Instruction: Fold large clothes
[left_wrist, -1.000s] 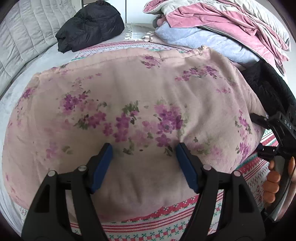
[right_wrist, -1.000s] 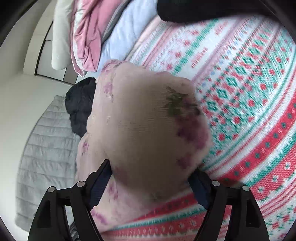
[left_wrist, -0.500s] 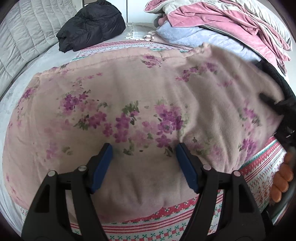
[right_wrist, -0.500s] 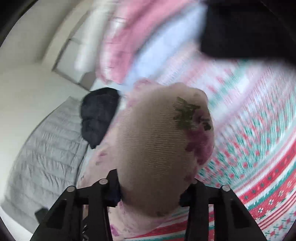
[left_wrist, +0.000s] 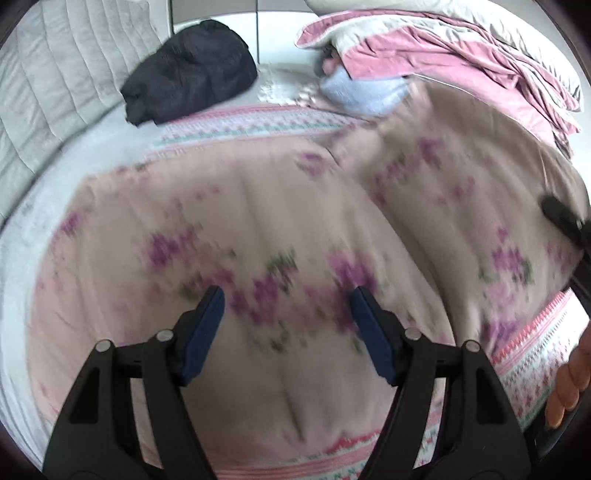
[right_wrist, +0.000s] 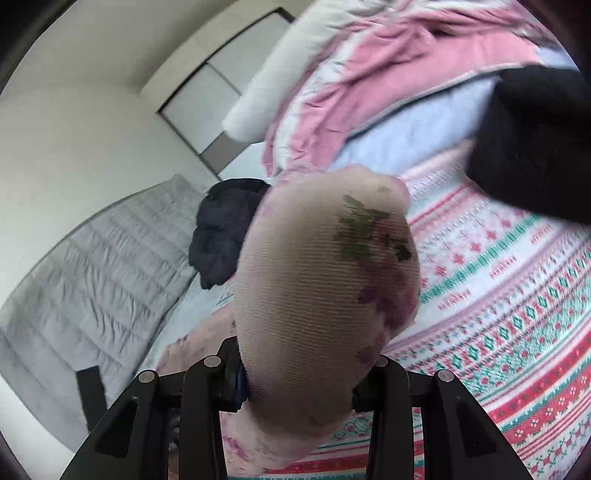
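A large pink garment with purple flowers (left_wrist: 258, 206) lies spread on the patterned bedspread (left_wrist: 532, 365). My left gripper (left_wrist: 287, 295) hovers just above its near middle, open, nothing between the blue pads (left_wrist: 207, 328). The garment's right side is lifted into a raised flap (left_wrist: 461, 177). In the right wrist view my right gripper (right_wrist: 306, 354) is shut on a bunched edge of that garment (right_wrist: 325, 266), which bulges up over the jaws and hides the fingertips. Part of the right gripper (left_wrist: 561, 218) and a hand's fingers (left_wrist: 569, 384) show at the left view's right edge.
A black jacket (left_wrist: 192, 70) lies at the far side by a grey quilted cover (left_wrist: 48, 92). A pile of pink, cream and light blue bedding (left_wrist: 443, 62) fills the far right. Another black garment (right_wrist: 535, 147) lies on the bedspread (right_wrist: 517, 314) to the right.
The right gripper has closed on the garment's right edge and lifted it, rolling as it rose. That side now stands up as a flap. The left gripper has risen slightly, still open.
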